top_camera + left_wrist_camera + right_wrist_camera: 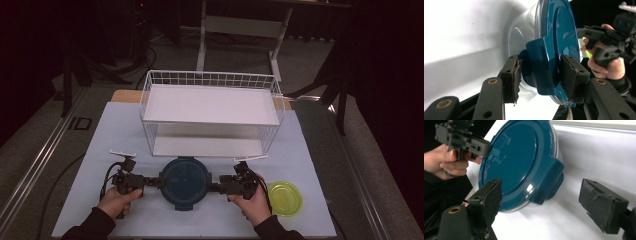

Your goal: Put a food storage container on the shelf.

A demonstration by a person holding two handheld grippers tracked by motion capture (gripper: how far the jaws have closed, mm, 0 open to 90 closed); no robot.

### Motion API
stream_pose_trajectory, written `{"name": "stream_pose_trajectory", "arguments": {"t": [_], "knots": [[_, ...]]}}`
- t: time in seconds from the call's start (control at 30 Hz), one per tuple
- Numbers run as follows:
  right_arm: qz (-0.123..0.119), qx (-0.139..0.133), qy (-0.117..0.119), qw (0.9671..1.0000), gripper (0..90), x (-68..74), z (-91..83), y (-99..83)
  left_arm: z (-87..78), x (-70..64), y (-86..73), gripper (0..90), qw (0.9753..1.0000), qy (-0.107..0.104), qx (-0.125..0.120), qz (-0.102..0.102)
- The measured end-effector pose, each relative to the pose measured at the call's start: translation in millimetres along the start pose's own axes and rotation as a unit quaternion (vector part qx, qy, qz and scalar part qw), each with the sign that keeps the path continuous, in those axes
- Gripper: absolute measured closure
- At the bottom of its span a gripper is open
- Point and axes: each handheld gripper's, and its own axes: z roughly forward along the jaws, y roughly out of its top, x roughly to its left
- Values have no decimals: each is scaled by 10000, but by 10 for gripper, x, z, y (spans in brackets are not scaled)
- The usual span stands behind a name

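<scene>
A round clear container with a dark blue lid (184, 181) sits on the white table near the front edge, between my two grippers. In the left gripper view the lid (559, 30) has a blue side latch (541, 67), and my left gripper (542, 72) is shut on that latch, one pad on each face. High view shows the left gripper (156, 181) at the lid's left edge and the right gripper (215, 188) at its right edge. My right gripper (541, 190) stands open, its jaws wide on either side of the opposite latch (550, 182) without touching it.
A white two-shelf wire rack (210, 79) stands just behind the container. A yellow-green round lid (285, 198) lies to the right of my right hand. The white table (125, 130) has bare room at the left and along the front.
</scene>
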Motion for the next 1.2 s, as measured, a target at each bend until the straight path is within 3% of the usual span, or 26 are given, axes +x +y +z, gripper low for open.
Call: {"name": "stream_pose_trajectory", "arguments": {"t": [0.33,0.47,0.63,0.7,0.8,0.9,1.03,1.2], "knots": [[318,178,108,9993,325,-101,98,-20,-23,-54,-70,542,9992,-59,-80,382],[376,176,239,9989,381,-116,111,-3,-23,-53,-73,543,9993,-64,-72,372],[596,203,554,9965,467,-166,118,-13,-24,-56,-81,543,9992,-55,-88,392],[747,166,793,9939,514,-199,130,-38,-25,-42,-85,543,9993,-87,-83,345],[776,158,898,9928,523,-198,135,-47,-33,-48,-84,544,9994,-58,-1,341],[688,173,884,9936,530,-158,128,-42,-42,-54,-91,546,9995,-32,41,316],[814,95,928,9923,539,-157,126,-71,-40,-61,-103,552,9998,-30,-17,174],[794,88,878,9929,549,-118,110,-75,-54,-94,-142,563,9999,18,-99,85]]}}
